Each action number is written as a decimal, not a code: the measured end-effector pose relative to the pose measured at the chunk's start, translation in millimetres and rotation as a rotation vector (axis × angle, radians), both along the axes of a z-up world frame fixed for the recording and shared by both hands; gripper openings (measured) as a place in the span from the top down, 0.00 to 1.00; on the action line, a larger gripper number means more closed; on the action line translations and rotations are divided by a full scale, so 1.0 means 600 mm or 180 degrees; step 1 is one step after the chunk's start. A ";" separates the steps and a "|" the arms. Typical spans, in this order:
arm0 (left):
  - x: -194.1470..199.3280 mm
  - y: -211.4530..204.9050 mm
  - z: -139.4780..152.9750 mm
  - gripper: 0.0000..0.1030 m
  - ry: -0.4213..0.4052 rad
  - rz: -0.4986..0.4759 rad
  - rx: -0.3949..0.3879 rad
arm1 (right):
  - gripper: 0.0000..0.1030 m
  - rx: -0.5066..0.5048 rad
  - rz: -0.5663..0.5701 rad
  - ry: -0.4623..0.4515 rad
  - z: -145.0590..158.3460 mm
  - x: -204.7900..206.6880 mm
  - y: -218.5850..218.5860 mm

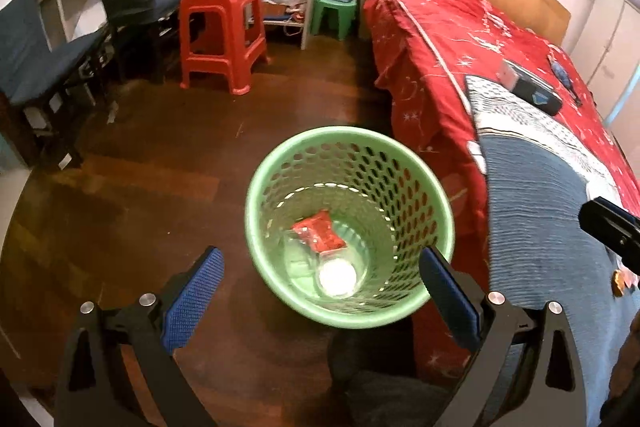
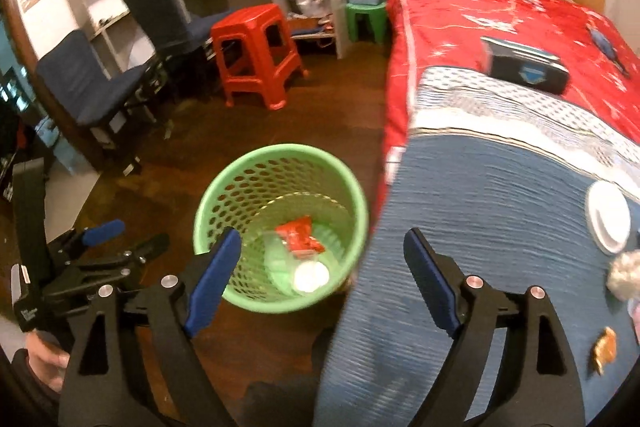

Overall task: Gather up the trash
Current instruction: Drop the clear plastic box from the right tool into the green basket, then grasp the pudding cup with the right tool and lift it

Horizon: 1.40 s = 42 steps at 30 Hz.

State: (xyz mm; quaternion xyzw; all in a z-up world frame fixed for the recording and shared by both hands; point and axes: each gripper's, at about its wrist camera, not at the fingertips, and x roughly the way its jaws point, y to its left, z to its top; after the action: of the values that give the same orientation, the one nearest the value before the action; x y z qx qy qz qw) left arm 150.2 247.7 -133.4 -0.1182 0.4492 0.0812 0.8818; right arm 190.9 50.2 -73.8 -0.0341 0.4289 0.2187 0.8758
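A green perforated waste basket (image 1: 264,183) stands on the wooden floor beside the bed; it also shows in the right wrist view (image 2: 208,203). Inside lie a red wrapper (image 1: 320,231) (image 2: 300,235) and a clear plastic cup with a white bottom (image 1: 336,277) (image 2: 310,277). My left gripper (image 1: 320,299) is open and empty above the basket's near rim. My right gripper (image 2: 324,279) is open and empty, between the basket and the bed edge. On the blue blanket (image 2: 480,227) lie a white lid (image 2: 608,223), a crumpled grey wad (image 2: 626,273) and an orange scrap (image 2: 604,349).
The bed has a red cover (image 1: 440,39) and a dark box (image 2: 528,69) on it. A red stool (image 1: 224,35), a green stool (image 1: 334,13), two dark chairs (image 1: 40,55) and shelves stand at the back. The left gripper appears in the right wrist view (image 2: 108,247).
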 end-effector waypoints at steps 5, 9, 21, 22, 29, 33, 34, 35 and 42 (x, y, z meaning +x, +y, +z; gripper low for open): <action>0.004 -0.045 0.017 0.08 -0.0031 -0.0148 -0.0007 | 0.19 -0.0011 -0.0246 -0.0030 0.009 -0.018 -0.080; 0.008 -0.085 0.030 0.08 -0.0053 -0.0279 -0.0001 | 0.18 -0.0047 -0.0485 -0.0067 0.017 -0.035 -0.158; 0.019 -0.209 0.056 0.08 -0.0071 -0.0664 -0.0014 | 0.18 -0.0218 -0.1350 -0.0278 0.053 -0.074 -0.424; 0.021 -0.223 0.058 0.08 -0.0069 -0.0700 -0.0019 | 0.18 -0.0221 -0.1420 -0.0282 0.055 -0.073 -0.444; 0.032 -0.294 0.058 0.08 -0.0029 -0.0910 -0.0031 | 0.18 -0.0134 -0.1994 -0.0169 0.055 -0.059 -0.587; 0.041 -0.341 0.058 0.08 -0.0012 -0.1064 -0.0033 | 0.18 -0.0028 -0.2228 -0.0020 0.050 -0.037 -0.641; 0.044 -0.351 0.059 0.08 -0.0010 -0.1098 -0.0030 | 0.18 -0.0008 -0.2252 0.0015 0.048 -0.030 -0.648; 0.045 -0.360 0.059 0.08 -0.0009 -0.1127 -0.0023 | 0.18 0.0011 -0.2275 0.0059 0.045 -0.025 -0.655; 0.053 -0.431 0.065 0.08 -0.0017 -0.1375 -0.0013 | 0.18 0.0101 -0.2394 0.0367 0.013 0.013 -0.670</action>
State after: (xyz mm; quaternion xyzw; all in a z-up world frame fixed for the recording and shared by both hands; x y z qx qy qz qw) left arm 182.1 -11.2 -94.3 -0.0211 0.4619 -0.1109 0.8797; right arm 198.9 -351.6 -66.0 0.1517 0.4567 -0.1099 0.8697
